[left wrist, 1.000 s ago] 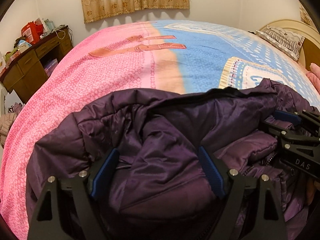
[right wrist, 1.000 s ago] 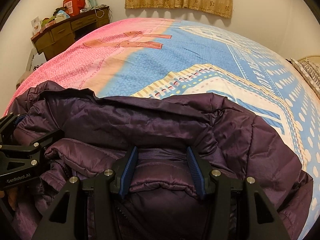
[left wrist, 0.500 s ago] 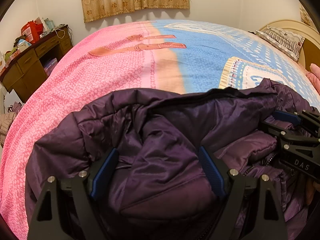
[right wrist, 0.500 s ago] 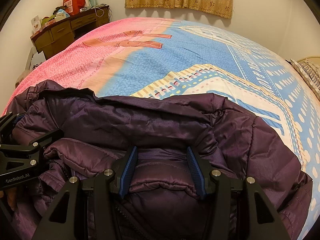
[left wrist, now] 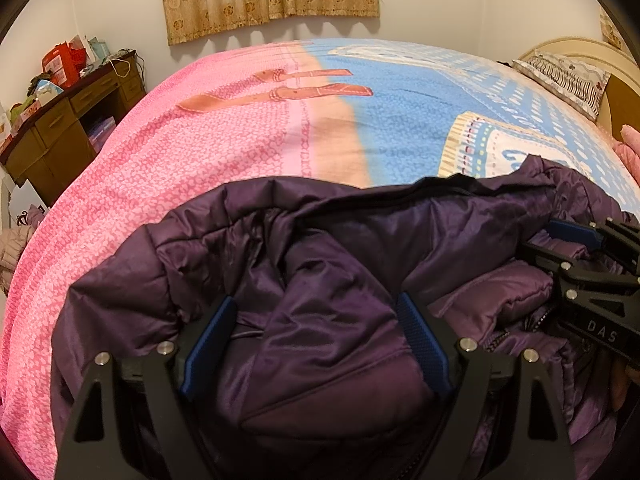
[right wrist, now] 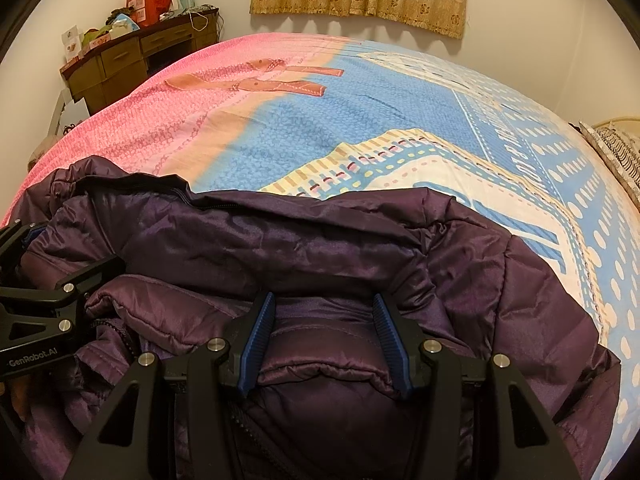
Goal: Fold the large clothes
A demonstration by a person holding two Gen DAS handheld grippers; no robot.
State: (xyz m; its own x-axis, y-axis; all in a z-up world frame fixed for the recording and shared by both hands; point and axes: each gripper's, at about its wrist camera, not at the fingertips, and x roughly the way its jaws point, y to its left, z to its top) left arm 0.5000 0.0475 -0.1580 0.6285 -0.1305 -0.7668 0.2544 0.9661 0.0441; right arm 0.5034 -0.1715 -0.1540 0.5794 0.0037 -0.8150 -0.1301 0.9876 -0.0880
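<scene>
Jacket (left wrist: pixel 340 280) (near bedspread (left wrist: pixel 200 168) edge)

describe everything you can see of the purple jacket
The purple puffer jacket is dark, shiny, quilted fabric, lying crumpled on the bedspread at the near edge, with a dark zipper along its opening. The left gripper and the right gripper each have a bunched fold between their blue pads.
</scene>
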